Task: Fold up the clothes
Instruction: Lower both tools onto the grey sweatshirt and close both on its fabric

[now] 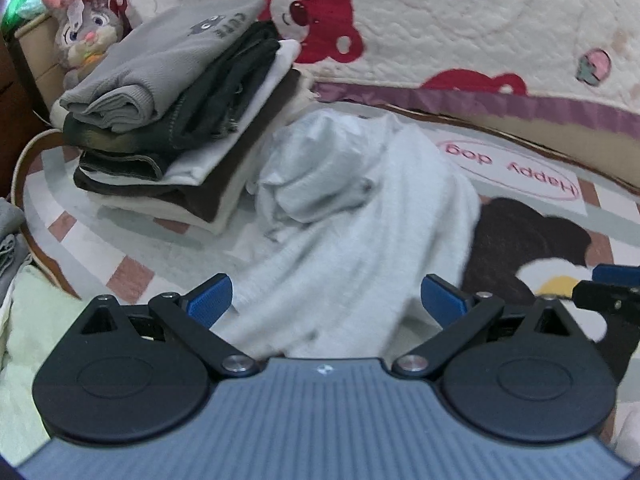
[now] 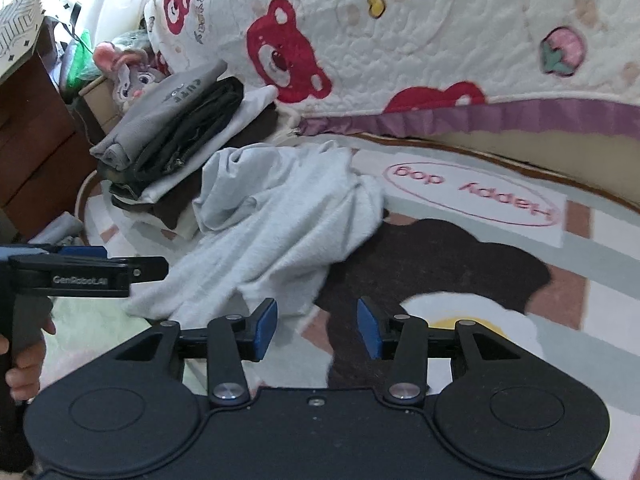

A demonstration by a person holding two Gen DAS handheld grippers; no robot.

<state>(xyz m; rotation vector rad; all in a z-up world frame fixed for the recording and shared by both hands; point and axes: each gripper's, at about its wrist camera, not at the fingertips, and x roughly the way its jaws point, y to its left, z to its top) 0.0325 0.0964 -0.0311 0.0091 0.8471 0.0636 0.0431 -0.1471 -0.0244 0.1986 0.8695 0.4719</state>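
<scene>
A crumpled white garment [image 1: 352, 216] lies on the patterned rug [image 1: 132, 272], stretching from the stack of folded clothes toward me; it also shows in the right wrist view [image 2: 280, 220]. My left gripper [image 1: 326, 300] is open, with the near end of the garment between its blue pads [image 1: 212, 300], not clamped. My right gripper [image 2: 317, 330] is open and empty, over the rug just right of the garment's near edge. The left gripper also shows from the side in the right wrist view [image 2: 92, 270].
A stack of folded clothes [image 1: 168, 120], grey and dark pieces on top, stands at the back left. A plush rabbit [image 1: 82, 28] sits behind it. A quilted bear-print bedspread [image 1: 480, 28] hangs along the back. A brown wooden cabinet [image 2: 32, 152] stands at left.
</scene>
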